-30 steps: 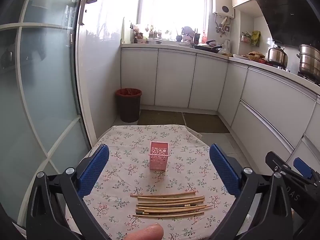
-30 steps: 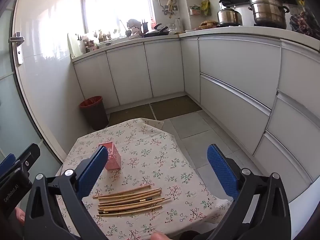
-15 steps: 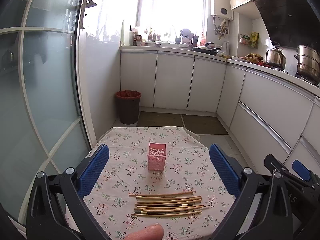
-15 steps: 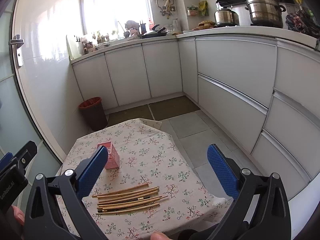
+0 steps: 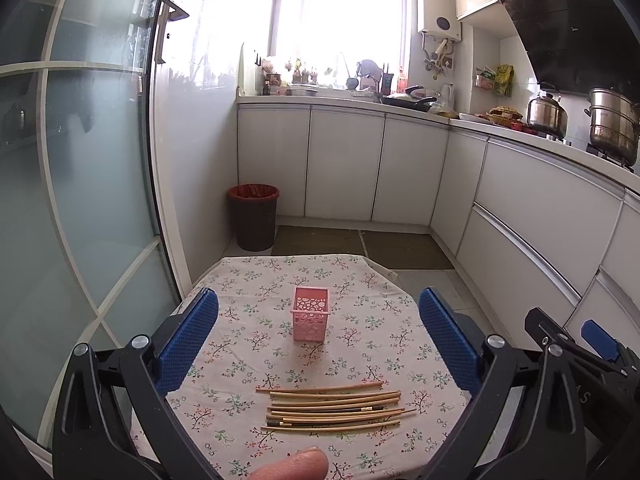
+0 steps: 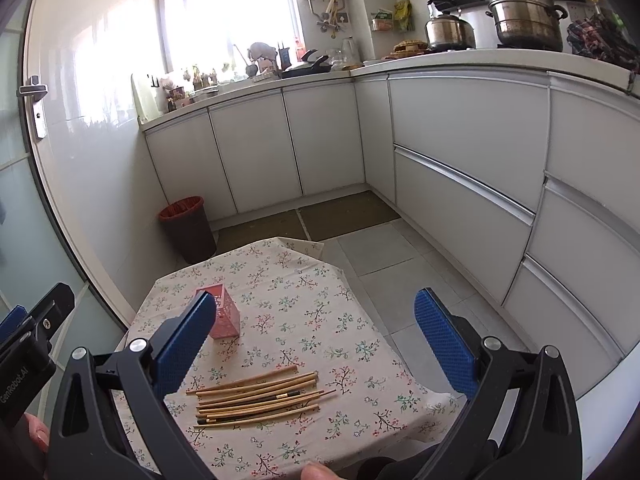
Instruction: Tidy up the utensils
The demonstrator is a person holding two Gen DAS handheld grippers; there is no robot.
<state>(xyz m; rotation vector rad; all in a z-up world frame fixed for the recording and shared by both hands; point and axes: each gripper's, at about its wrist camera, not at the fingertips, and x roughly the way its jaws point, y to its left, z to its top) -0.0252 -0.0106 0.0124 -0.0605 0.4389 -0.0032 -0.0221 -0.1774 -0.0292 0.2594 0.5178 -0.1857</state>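
Nearest the lens in the left wrist view, a fingertip [image 5: 294,466] at the bottom edge, then the left gripper [image 5: 318,336] with its blue-padded fingers [image 5: 188,340] spread wide and released, holding nothing, touching nothing, raised above the desk [image 5: 240,380] with its floral cloth. Same story in the right wrist view: right gripper [image 6: 316,340] splayed fully apart, fingers [image 6: 444,340] empty, clear of the cloth. Between each pair of fingers, a loose bundle of chopsticks [image 5: 334,408] lying flat near the desk's front edge, roughly parallel, lengthwise left to right, one or two with dark ends. Farther back, near the middle of the cloth and well apart from the sticks, a pink perforated holder [image 5: 311,312] standing upright, apparently with nothing in it. Fully visible from the left wrist; from the right wrist the holder [image 6: 226,312] partly hidden behind the left-hand finger pad. Only in the left wrist view: the other gripper's black body at the right edge, and a frosted glass door [image 5: 80,200] at the left. Only in the right wrist view: the left gripper's body at the lower left with a thumb beneath it, grey floor tiles to the right of the desk, and a plaid cloth on the counter. Beyond the desk in both, a dark bin [image 5: 254,216] with a red liner against white cabinets, then steel pots [image 6: 524,8] on the counter and a bright window.
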